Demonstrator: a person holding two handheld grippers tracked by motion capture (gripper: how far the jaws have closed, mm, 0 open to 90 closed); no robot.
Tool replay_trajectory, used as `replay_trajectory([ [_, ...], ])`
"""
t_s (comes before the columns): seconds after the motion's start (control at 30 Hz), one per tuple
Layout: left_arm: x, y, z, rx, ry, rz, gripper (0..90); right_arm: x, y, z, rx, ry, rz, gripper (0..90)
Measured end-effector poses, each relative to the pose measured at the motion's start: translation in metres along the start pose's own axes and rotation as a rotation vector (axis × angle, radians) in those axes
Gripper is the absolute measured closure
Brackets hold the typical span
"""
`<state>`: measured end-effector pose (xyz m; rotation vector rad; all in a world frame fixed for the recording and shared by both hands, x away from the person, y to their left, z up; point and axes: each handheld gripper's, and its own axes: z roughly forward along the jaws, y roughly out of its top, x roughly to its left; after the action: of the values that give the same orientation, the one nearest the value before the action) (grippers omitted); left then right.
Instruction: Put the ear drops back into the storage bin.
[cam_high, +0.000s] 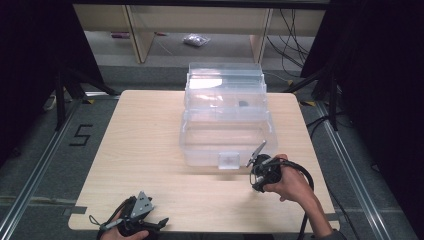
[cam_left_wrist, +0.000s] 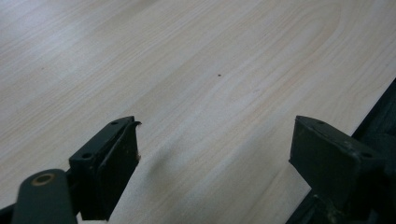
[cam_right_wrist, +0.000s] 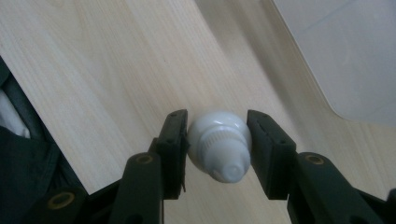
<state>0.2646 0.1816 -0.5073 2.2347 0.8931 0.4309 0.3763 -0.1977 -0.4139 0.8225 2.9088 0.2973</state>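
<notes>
Right gripper (cam_right_wrist: 218, 140) clamped on a small white bottle (cam_right_wrist: 219, 147), just beside the clear bin (cam_high: 227, 137). Left gripper (cam_left_wrist: 215, 154) resting on the counter (cam_high: 150, 150), jaws wide open.

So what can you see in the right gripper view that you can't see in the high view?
The right gripper view has the right gripper shut on a small white bottle, seen cap end first, one black pad against each side.

The high view has the whole scene: the clear plastic storage box with stepped tiers at the back of the table, the left gripper at the near edge, and the floor beyond.

Both have the light wooden table and a part of the clear box.
</notes>
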Motion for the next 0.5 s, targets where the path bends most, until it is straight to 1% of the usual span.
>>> replay_trajectory([
  [0.07, 0.000, 0.000, 0.000, -0.002, -0.001, -0.003, 14.9, -0.003, -0.001, -0.002, -0.008, 0.007, -0.010, 60.2],
  [0.13, 0.000, 0.000, 0.000, -0.001, 0.000, -0.001, 14.9, -0.004, -0.002, -0.005, -0.002, 0.004, 0.001, 60.2],
  [0.17, 0.000, 0.000, 0.000, -0.003, 0.000, -0.003, 14.9, -0.006, -0.002, -0.006, -0.002, 0.007, -0.017, 60.2],
  [0.2, 0.000, 0.000, 0.000, -0.004, 0.002, -0.004, 14.9, -0.006, -0.002, -0.007, 0.000, 0.010, -0.008, 60.2],
  [0.23, 0.000, 0.000, 0.000, -0.003, -0.001, -0.003, 14.9, -0.006, -0.002, -0.008, 0.000, 0.004, 0.000, 60.2],
  [0.27, 0.000, 0.000, 0.000, -0.002, -0.002, -0.002, 14.9, -0.007, -0.002, -0.009, 0.000, 0.003, -0.011, 60.2],
  [0.3, 0.000, 0.000, 0.000, -0.001, -0.001, -0.001, 14.9, -0.008, -0.002, -0.011, 0.000, -0.002, -0.004, 60.1],
  [0.4, 0.000, 0.000, 0.000, -0.001, -0.001, -0.002, 14.9, -0.009, -0.001, -0.015, 0.001, -0.001, -0.012, 60.2],
  [0.47, 0.000, 0.000, 0.000, -0.001, 0.001, -0.001, 14.9, -0.008, 0.001, -0.017, 0.004, -0.002, 0.000, 60.2],
  [0.5, 0.000, 0.000, 0.000, -0.002, 0.000, -0.002, 14.9, -0.008, 0.001, -0.018, 0.001, 0.000, -0.006, 60.2],
])
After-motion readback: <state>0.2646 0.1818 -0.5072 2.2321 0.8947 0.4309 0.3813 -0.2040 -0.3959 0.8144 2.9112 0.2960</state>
